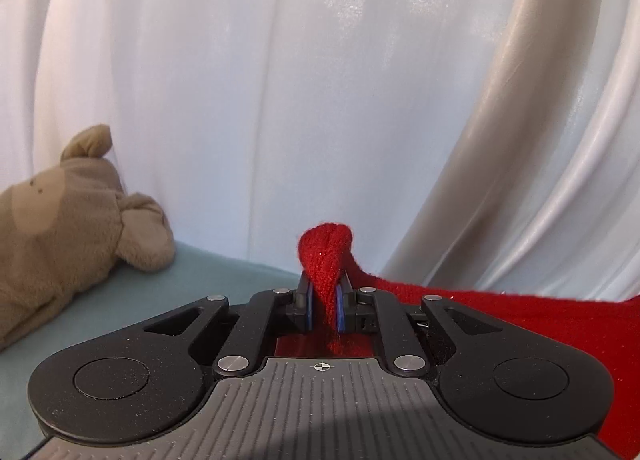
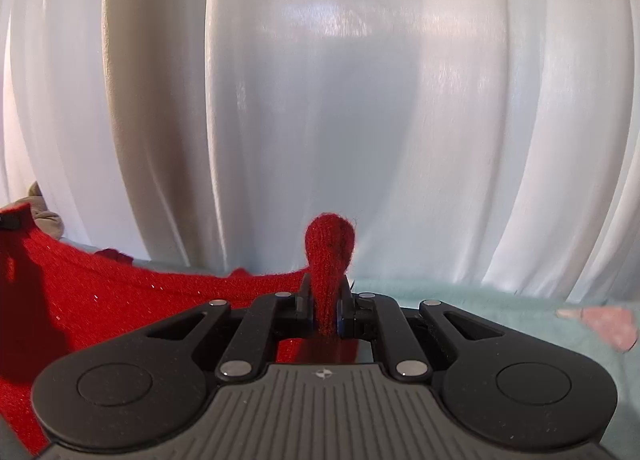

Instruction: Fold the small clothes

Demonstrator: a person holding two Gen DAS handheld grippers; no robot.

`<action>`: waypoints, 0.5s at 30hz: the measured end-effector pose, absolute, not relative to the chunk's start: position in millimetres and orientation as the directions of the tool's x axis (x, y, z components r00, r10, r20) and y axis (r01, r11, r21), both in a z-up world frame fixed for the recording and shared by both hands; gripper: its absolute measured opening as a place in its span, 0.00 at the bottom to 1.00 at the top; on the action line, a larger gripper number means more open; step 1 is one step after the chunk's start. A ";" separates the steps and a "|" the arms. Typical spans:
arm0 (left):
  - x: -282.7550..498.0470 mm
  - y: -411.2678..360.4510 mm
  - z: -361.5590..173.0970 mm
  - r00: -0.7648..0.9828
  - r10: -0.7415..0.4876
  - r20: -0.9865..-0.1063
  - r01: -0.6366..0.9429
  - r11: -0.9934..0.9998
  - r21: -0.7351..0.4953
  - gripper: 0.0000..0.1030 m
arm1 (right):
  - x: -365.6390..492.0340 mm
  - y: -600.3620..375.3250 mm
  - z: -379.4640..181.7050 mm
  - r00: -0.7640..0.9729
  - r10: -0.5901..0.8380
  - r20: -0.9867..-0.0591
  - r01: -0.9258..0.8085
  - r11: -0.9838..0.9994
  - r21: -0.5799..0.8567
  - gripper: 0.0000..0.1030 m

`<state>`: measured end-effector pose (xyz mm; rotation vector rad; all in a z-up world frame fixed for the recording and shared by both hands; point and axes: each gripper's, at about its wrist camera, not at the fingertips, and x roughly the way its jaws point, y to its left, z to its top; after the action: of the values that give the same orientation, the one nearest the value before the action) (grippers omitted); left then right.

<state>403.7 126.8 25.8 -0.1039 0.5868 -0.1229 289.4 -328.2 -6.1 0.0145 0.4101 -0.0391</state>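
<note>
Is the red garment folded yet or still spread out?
Spread: the red garment stretches between both hand-held grippers, left and right, each pinching a corner.

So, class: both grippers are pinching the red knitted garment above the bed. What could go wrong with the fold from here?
1. Each gripper holds only a small bunched nub: left gripper, right gripper. The red knitted garment could slip free.
2. The edge between them sags, so the fold may land uneven or creased.
3. The plush toy lies on the green sheet near the left gripper; the cloth could snag it.
</note>
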 end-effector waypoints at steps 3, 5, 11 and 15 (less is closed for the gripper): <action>423.6 108.9 9.9 0.825 -0.093 -0.558 0.075 0.996 -0.056 0.12 | 308.3 -321.3 -5.1 0.921 -0.117 -0.372 0.095 0.993 -0.076 0.08; 436.1 101.2 -9.0 0.794 -0.069 -0.604 0.060 0.998 -0.035 0.12 | 324.8 -316.7 -13.8 0.911 -0.145 -0.385 0.104 0.987 -0.125 0.08; 445.6 95.2 -52.2 0.743 -0.008 -0.669 0.037 0.999 0.029 0.13 | 356.3 -316.1 -55.1 0.849 -0.183 -0.496 0.108 0.978 -0.177 0.08; 447.6 97.7 -60.3 0.737 0.003 -0.676 0.043 0.998 0.051 0.14 | 362.3 -319.6 -67.7 0.828 -0.194 -0.527 0.102 0.975 -0.200 0.09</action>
<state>447.6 97.7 -60.3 0.0649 0.7425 -0.0217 362.3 -319.6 -67.7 -0.1662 0.5754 -0.1581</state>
